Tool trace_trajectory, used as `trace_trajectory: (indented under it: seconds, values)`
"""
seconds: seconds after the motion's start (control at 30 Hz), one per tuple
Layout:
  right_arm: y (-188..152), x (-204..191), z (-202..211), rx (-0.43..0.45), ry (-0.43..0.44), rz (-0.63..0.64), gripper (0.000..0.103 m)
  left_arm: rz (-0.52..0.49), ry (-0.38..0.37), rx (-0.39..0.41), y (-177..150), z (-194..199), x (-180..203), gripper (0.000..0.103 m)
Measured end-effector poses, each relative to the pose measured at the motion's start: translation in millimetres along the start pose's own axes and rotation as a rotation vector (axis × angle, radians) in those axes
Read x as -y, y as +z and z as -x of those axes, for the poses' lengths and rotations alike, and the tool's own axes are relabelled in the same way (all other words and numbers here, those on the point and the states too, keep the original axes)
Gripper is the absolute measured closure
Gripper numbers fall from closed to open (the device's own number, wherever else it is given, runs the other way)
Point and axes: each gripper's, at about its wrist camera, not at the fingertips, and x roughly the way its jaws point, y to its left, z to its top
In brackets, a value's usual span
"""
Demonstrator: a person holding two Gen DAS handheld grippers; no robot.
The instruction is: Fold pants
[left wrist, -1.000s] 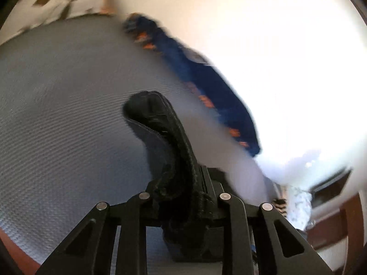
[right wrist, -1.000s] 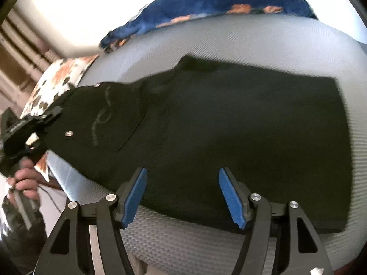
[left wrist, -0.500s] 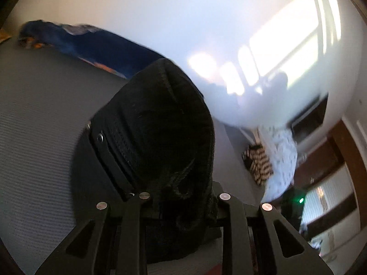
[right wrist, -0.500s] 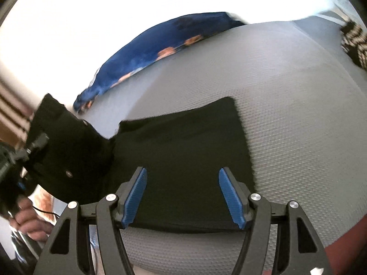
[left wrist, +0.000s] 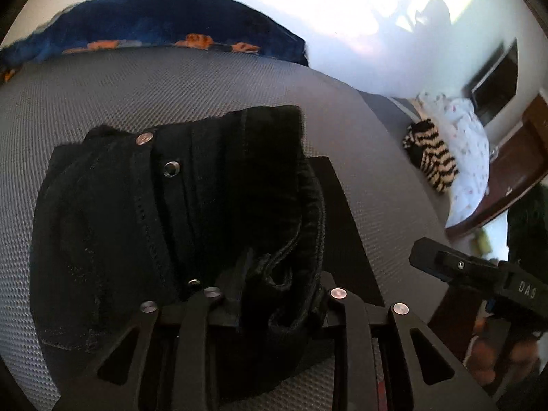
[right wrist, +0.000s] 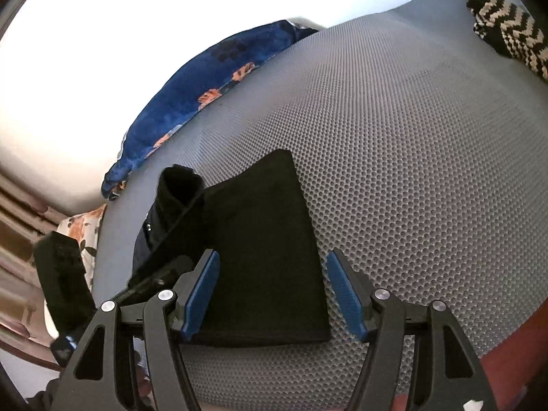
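Left gripper (left wrist: 274, 294) has the waistband end of the black pants (left wrist: 178, 205) bunched between its jaws. The jaws are opening, cloth not yet free, so this looks like the release of the fold. The waist end sits just ahead of and over the fingers, draped onto the flat leg section beyond: it is carried there so the top half lands on the bottom half.

Right gripper (right wrist: 272, 291) is released, blue pads (right wrist: 342, 291) wide apart and nothing between them. It hovers over the near edge of the folded leg panel (right wrist: 267, 257), probably waiting to press or square the stack once the left lets go.

The pants lie on the grey mesh mattress (right wrist: 394, 137), directly ahead of both grippers. The blue floral blanket (right wrist: 205, 78) lies far ahead, a striped cloth (right wrist: 507, 34) far ahead-right, both clear of the work.

Risk: the waistband is thick and lumpy, and may slump off-square on release.
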Motion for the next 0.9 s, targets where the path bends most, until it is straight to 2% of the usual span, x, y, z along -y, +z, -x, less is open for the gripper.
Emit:
trace_trajectory:
  seconds: [0.03,0.07,0.1,0.17,0.27,0.4,0.6,0.7,0.9]
  values:
    - [0,0,-2,-0.006,0.005,-0.001,0.040,-0.016,0.010,-0.001,-5,3,1,0.071]
    - [1,1,-4,-0.016,0.012,-0.001,0.040,-0.031,0.014,-0.002,-5,4,4,0.063]
    - [0,1,-5,-0.024,0.017,0.001,0.040,-0.045,-0.008,-0.010,-6,8,3,0.051]
    - [3,1,-9,-0.036,0.022,0.005,0.040,-0.046,-0.048,-0.020,-8,19,2,0.040]
    - [7,0,-16,-0.054,0.041,0.018,0.040,-0.093,-0.061,-0.002,-10,39,9,0.038]
    - [13,-2,-32,-0.122,0.139,0.019,0.039,-0.084,-0.022,0.048,-16,70,-7,0.036]
    - [19,-10,-65,-0.226,0.277,0.039,0.039,0.040,0.103,0.113,-21,99,-66,0.036]
    - [24,-13,-84,-0.260,0.303,0.049,0.041,0.127,0.172,0.115,-25,102,-100,0.036]
    - [33,-24,-115,-0.282,0.334,0.115,0.048,0.265,0.224,0.096,-35,96,-145,0.036]
